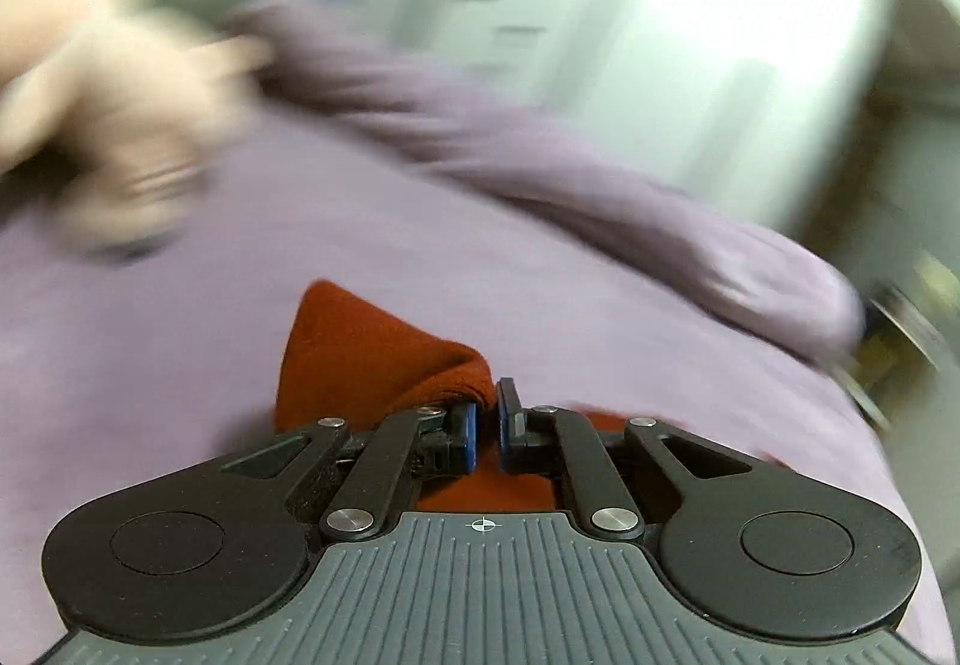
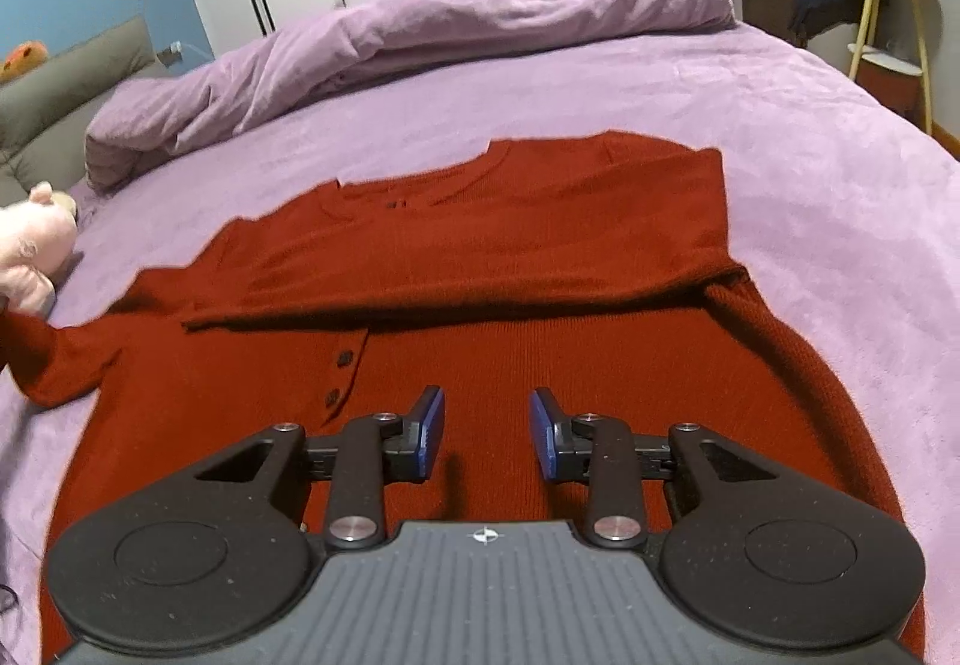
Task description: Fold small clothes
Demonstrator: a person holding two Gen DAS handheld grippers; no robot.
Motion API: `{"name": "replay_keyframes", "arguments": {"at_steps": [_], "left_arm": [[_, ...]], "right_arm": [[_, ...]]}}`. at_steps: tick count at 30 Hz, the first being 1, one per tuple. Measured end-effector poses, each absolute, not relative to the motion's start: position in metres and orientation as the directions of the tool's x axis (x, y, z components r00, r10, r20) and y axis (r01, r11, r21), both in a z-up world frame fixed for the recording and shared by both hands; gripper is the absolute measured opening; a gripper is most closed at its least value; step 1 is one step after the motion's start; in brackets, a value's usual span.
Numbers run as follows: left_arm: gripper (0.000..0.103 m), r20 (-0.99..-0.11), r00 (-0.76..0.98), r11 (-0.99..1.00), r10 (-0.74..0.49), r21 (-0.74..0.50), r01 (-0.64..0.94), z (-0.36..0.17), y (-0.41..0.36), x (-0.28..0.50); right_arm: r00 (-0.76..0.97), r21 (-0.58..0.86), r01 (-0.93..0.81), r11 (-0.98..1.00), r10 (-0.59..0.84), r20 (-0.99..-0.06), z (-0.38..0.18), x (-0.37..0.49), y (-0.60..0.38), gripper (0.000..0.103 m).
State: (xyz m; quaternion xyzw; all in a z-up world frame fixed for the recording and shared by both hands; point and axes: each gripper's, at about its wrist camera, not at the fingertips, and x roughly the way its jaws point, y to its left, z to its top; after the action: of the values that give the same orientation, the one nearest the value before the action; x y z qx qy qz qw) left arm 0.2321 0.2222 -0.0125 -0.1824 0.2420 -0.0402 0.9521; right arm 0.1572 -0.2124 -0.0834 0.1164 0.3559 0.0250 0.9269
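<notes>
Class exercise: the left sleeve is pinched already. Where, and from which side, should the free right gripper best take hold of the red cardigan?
Probably the hem edge nearest the right gripper, approached from above, pointing away from the holder. The red cardigan lies flat on the purple bedspread, so only an edge offers a fold that the open jaws can pinch.

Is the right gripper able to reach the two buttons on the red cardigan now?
Probably yes. The right gripper is open and empty above the red cardigan; the buttons lie uncovered just left of it.

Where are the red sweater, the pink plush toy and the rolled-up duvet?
red sweater (image 2: 540, 365): right wrist view, front panel below the folded-over sleeve.
pink plush toy (image 2: 33, 245): right wrist view, its body at the left edge.
rolled-up duvet (image 2: 420, 29): right wrist view, mid roll.
</notes>
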Motion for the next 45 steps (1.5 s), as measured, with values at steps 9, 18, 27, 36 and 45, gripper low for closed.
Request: {"name": "replay_keyframes", "arguments": {"at_steps": [9,18,27,36,45], "left_arm": [[0.043,-0.607,0.695,0.921,-0.385,-0.302,0.247,-0.063,0.069,0.235],[0.055,-0.697,0.694,0.959,-0.180,-0.281,-0.033,-0.091,0.131,0.225],[0.055,-0.712,0.702,0.953,0.001,-0.212,-0.216,-0.092,0.177,0.214],[0.055,-0.719,0.695,0.952,0.004,-0.211,-0.224,-0.095,0.178,0.214],[0.055,-0.717,0.697,0.955,-0.015,-0.217,-0.203,-0.090,0.163,0.224]], "right_arm": [[0.763,0.286,0.049,0.957,0.149,-0.629,-0.075,0.154,-0.230,0.030],[0.681,0.512,-0.082,0.855,0.423,-0.598,-0.080,0.206,-0.199,0.032],[0.720,0.078,-0.390,0.917,0.357,-0.594,-0.065,0.235,-0.056,0.036],[0.733,-0.129,-0.433,0.892,0.266,-0.627,-0.082,0.253,-0.006,0.034],[0.726,-0.068,-0.441,0.895,0.312,-0.614,-0.081,0.262,-0.021,0.005]]}}
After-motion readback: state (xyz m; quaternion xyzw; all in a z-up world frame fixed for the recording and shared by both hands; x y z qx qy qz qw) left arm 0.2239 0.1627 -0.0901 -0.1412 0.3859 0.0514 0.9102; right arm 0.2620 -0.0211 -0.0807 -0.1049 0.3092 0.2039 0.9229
